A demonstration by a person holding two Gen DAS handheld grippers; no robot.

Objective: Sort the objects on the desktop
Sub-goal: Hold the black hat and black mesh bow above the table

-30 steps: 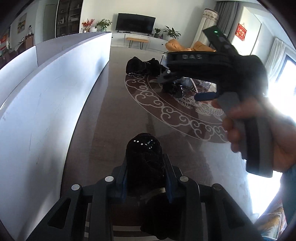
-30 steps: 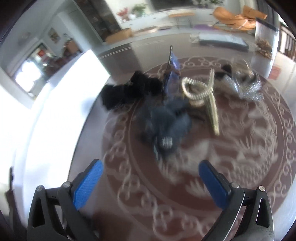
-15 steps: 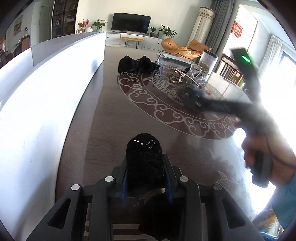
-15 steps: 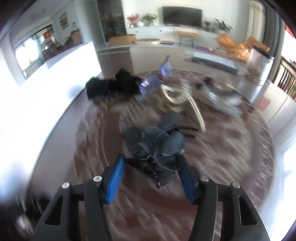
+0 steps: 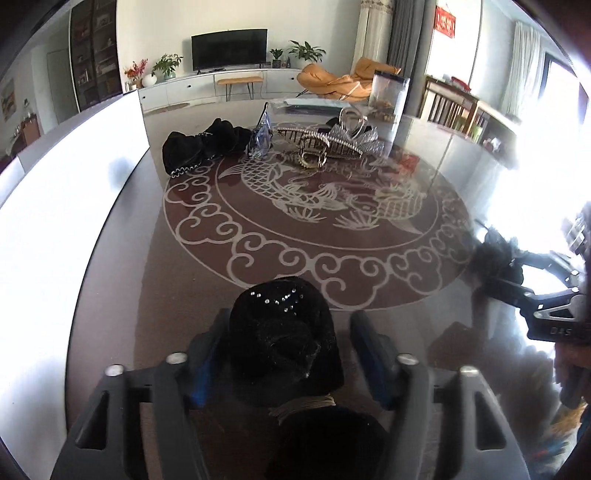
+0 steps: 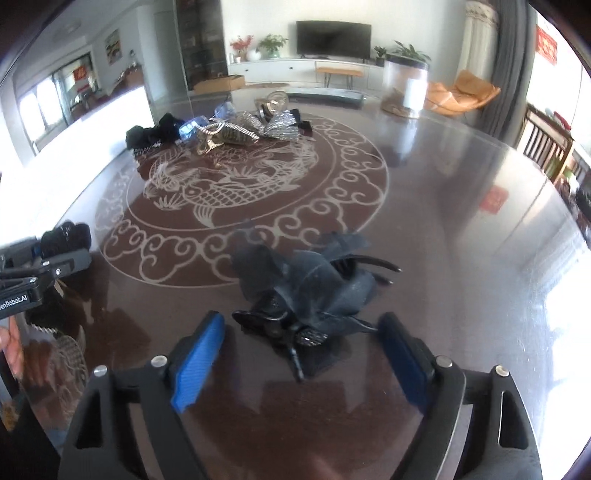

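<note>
Both drops are in hand: your left gripper (image 5: pixel 284 354) is opening, fingers clear of the black hair tie (image 5: pixel 282 343) on the table (image 5: pixel 177 280). Your right gripper (image 6: pixel 299 350) is opening too, astride the hair bow (image 6: pixel 310 291). Next, back both off and head for the pile (image 5: pixel 325 142).

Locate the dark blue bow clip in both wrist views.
Left wrist: far right edge, mid-height, the bow clip lies blurred at the tip of the right gripper.
Right wrist: bottom centre, the clip lies on the table between that gripper's opening jaws, pads clear of it.
Shared landmark: the TV on the far wall.
</note>
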